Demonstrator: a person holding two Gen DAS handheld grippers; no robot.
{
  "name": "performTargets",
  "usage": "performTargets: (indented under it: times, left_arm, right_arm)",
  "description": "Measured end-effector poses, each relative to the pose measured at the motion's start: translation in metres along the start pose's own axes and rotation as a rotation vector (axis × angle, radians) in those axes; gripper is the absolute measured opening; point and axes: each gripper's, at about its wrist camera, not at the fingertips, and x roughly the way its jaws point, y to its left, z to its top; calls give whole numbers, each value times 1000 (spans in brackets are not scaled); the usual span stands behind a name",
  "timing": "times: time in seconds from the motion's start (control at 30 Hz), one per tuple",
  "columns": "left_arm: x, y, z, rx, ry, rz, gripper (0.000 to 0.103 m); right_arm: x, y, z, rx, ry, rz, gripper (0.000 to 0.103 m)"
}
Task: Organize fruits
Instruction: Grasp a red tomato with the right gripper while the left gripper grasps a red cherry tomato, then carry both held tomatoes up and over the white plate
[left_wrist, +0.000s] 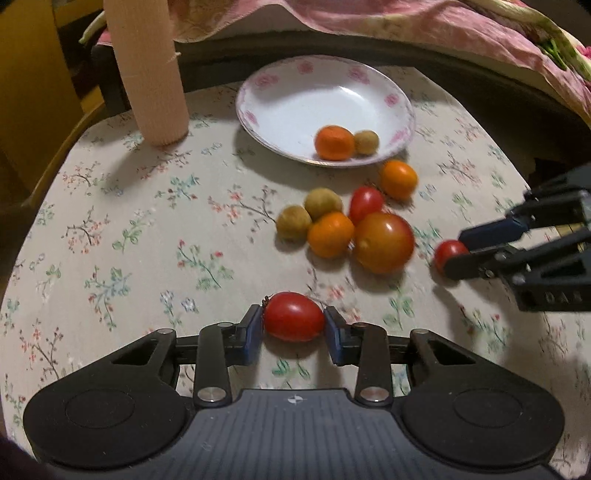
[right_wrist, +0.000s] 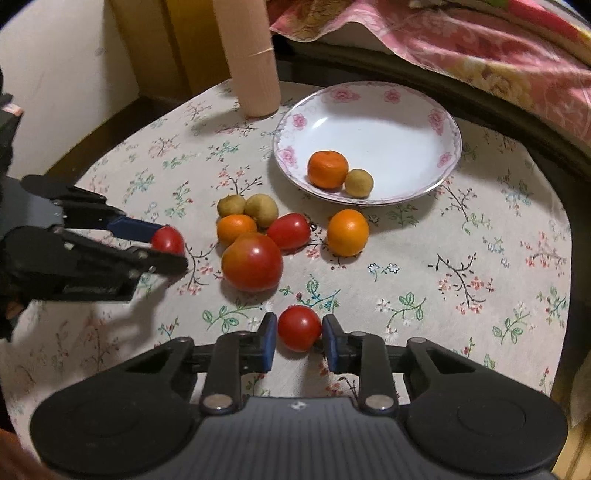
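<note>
Pick-up step: left gripper and right gripper each clenched on a small tomato, next lift both to plate at twelve o'clock.

Both of my views look steeply down and forward from just behind a gripper's fingers, close over the round table with the flowered cloth. The left wrist view faces the white plate with pink roses on its rim from the table's left side, the right wrist view from the right. Both share the plate, the loose cluster of fruit, and the upright ribbed peach cylinder; each also catches the other black gripper at its edge.
</note>
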Motion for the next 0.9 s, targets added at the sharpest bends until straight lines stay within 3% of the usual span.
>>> performTargets:
  times: [0.27, 0.37, 0.67, 0.9]
  left_arm:
    - [1, -1, -7, 21, 0, 11, 52]
    - [2, -4, -6, 41, 5, 20, 69]
    - [1, 0, -9, 24, 0, 3, 70]
    - [0, -2, -7, 21, -1, 12, 57]
  right_arm:
    - [5, 2, 0, -11, 15, -10, 44]
    - [7, 0, 0, -13, 23, -5, 48]
    - [11, -6, -2, 12, 36, 21, 52]
    - [13, -4, -1, 14, 37, 27, 52]
